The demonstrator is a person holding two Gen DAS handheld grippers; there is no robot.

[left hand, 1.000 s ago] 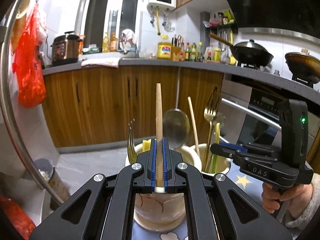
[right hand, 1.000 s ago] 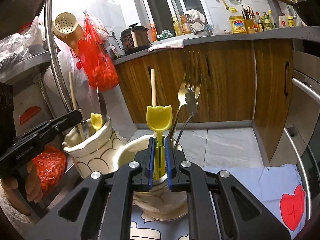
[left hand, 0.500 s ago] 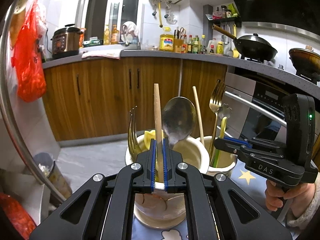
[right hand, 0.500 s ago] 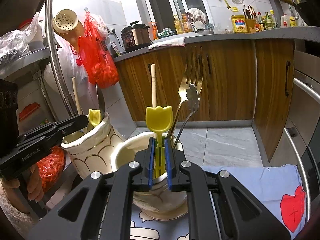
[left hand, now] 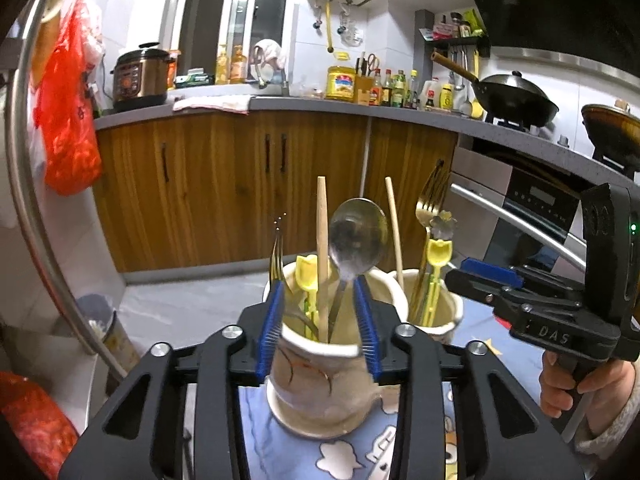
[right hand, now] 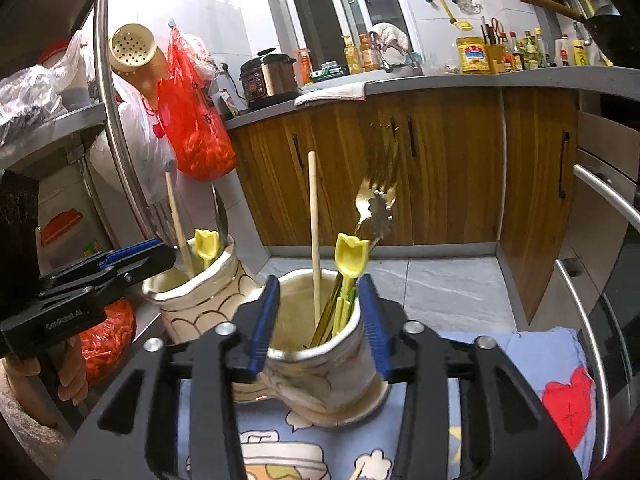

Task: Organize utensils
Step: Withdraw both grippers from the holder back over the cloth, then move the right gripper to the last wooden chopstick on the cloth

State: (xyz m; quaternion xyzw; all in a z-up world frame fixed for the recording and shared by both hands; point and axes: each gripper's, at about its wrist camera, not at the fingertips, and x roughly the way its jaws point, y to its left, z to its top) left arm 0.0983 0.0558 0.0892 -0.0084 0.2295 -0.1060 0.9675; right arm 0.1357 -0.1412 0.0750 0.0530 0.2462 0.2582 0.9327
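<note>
Left wrist view. Left hand-held gripper [left hand: 319, 322]: jaws spread wide, blue pads either side of the rim of a cream ceramic utensil holder [left hand: 320, 376], nothing clamped; whether the pads touch the rim cannot be told. Holder contents: wooden chopstick [left hand: 322, 240] upright, steel spoon [left hand: 356, 240] bowl-up, gold fork [left hand: 277, 256] at the holder's 9 o'clock side, yellow tulip-topped pick [left hand: 307, 274]. Second cream holder [left hand: 436, 312] just beside, at 3 o'clock: a chopstick, gold fork and yellow pick inside. Both stand on a blue cartoon-print cloth [left hand: 352, 456] covering the table. Right hand-held gripper [left hand: 486, 280] enters from 3 o'clock.

Right wrist view. Right hand-held gripper [right hand: 318, 320]: jaws wide, straddling the second holder [right hand: 320, 368], gripping nothing. Inside: wooden chopstick [right hand: 314, 232], gold fork [right hand: 376, 200], yellow tulip pick [right hand: 350, 260]. First holder [right hand: 200, 296] at 9 o'clock, left hand-held gripper [right hand: 132, 256] at its rim.
</note>
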